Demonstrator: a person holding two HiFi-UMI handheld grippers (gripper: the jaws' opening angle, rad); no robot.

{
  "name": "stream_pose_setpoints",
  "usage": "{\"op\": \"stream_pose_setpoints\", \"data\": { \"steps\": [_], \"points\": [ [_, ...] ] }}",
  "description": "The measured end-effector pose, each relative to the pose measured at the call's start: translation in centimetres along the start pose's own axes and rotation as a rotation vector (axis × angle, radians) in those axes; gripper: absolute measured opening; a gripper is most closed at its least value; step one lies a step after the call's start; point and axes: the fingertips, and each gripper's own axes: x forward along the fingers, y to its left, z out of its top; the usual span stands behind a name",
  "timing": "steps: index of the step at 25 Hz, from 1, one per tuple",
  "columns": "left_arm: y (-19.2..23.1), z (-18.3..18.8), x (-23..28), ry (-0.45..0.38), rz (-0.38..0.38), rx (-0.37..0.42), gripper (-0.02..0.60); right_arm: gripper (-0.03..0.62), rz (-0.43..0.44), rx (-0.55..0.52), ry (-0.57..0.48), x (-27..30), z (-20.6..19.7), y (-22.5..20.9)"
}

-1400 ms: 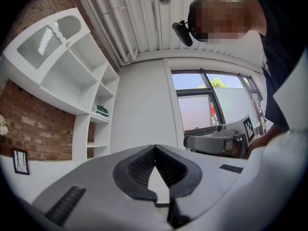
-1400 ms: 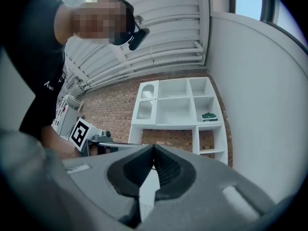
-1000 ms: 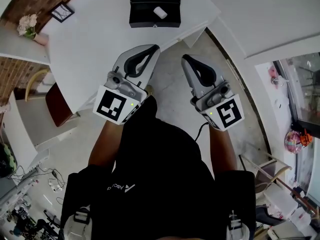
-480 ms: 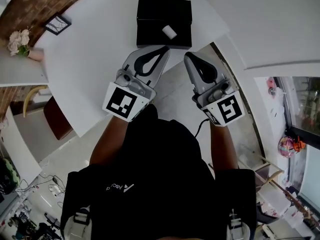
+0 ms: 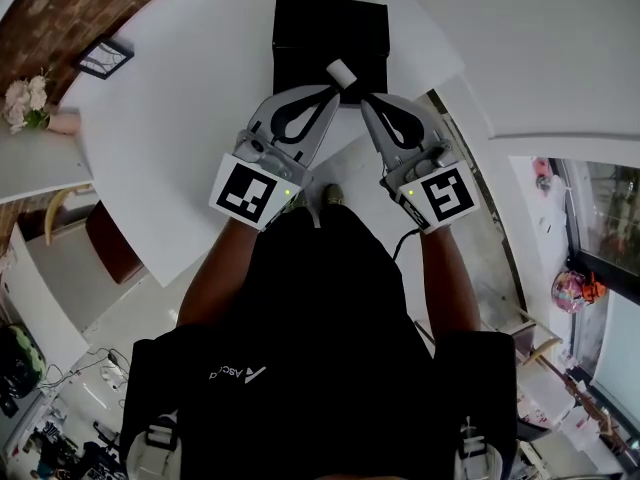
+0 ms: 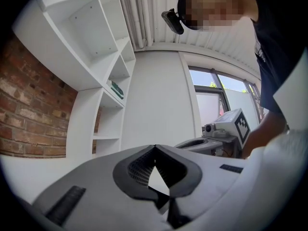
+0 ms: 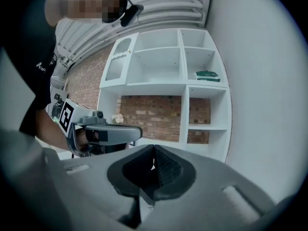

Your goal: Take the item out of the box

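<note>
A: What's the biggest thing down there?

B: A broad white table (image 5: 180,118). A flat black rectangular box (image 5: 330,23) sits by its near corner.

A: And the grippers?

B: The left grey-and-white handheld gripper (image 5: 335,90) and its right twin (image 5: 364,98) both point at the box's near edge, side by side. Each gripper's own view shows the jaw tips pressed together with nothing between them.

A: The item?

B: A small white rounded block (image 5: 342,71) lies on the box's dark near part, just beyond the left gripper's tips. I can't tell whether they touch it.
</note>
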Motion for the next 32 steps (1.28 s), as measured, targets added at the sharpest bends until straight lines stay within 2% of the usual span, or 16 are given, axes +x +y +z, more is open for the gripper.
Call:
{"op": "stream_pose_setpoints", "data": {
  "steps": [5, 15, 23, 32],
  "points": [
    [1.2, -1.0, 1.6, -0.009, 0.011, 0.001, -0.002, 0.024, 0.035, -0.005, 0.099, 2.1, -3.1, -2.0],
    [4.5, -3.3, 3.2, 0.003, 0.035, -0.023, -0.002, 0.121, 0.113, -0.024, 0.468, 7.4, -10.0, -3.9],
    [6.8, -5.7, 3.8, 0.045, 0.052, -0.035, -0.002, 0.160, 0.102, -0.005, 0.724, 10.3, -16.3, -5.6],
    [7.9, -6.4, 3.6, 0.047, 0.058, -0.065, -0.002, 0.198, 0.101, 0.019, 0.891, 11.7, -20.6, -6.9]
  ]
}}
